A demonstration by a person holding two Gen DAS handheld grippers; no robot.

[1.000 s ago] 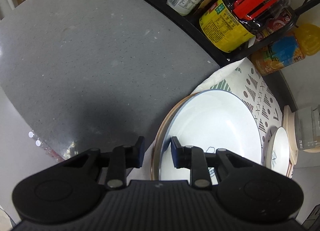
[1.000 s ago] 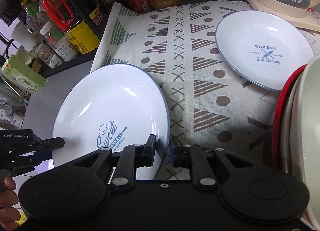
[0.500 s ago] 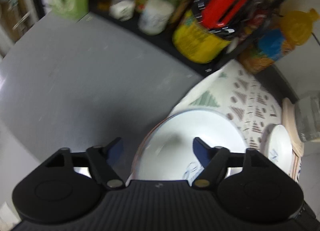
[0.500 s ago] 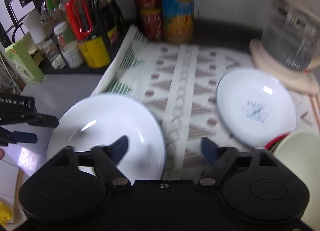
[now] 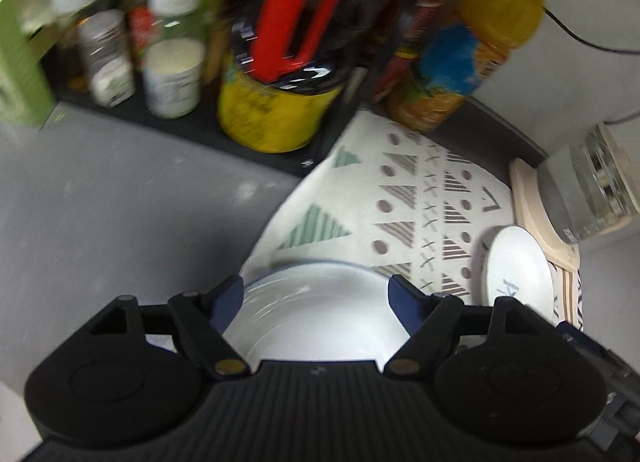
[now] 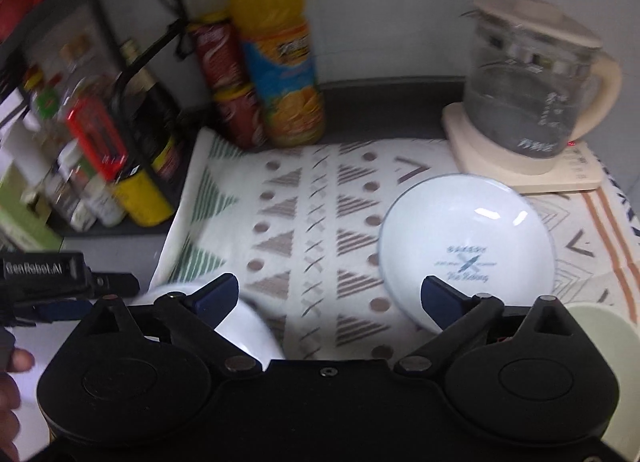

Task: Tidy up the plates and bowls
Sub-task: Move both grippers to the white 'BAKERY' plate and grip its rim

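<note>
1. The left gripper (image 5: 316,294) has its blue-tipped fingers (image 5: 228,294) spread wide apart and grips nothing; it hangs above the large white plate (image 5: 316,318)
2. The large white plate lies at the near left corner of the patterned cloth (image 5: 404,197), partly over the cloth's edge beside the grey countertop (image 5: 104,205); in the right wrist view only a blurred part of it (image 6: 248,326) shows behind the right gripper's left finger
3. The right gripper (image 6: 330,296) is likewise wide open, with nothing between its fingers; it hangs over the cloth between the two plates
4. The smaller white plate (image 6: 468,250), with blue print in its centre, lies flat on the cloth, well apart from the large plate and just in front of the glass kettle (image 6: 528,81) on its cream base
5. A pale bowl (image 6: 600,326) shows at the right edge of the right wrist view, partly hidden by the gripper body
6. An orange juice bottle (image 6: 280,49) and a red can (image 6: 228,81) stand at the back edge of the cloth
7. A black rack (image 5: 192,121) at the left holds jars and a yellow-labelled bottle with a red handle (image 5: 280,93); details there are blurred
8. The left gripper's housing (image 6: 44,270) appears at the left edge of the right wrist view
</note>
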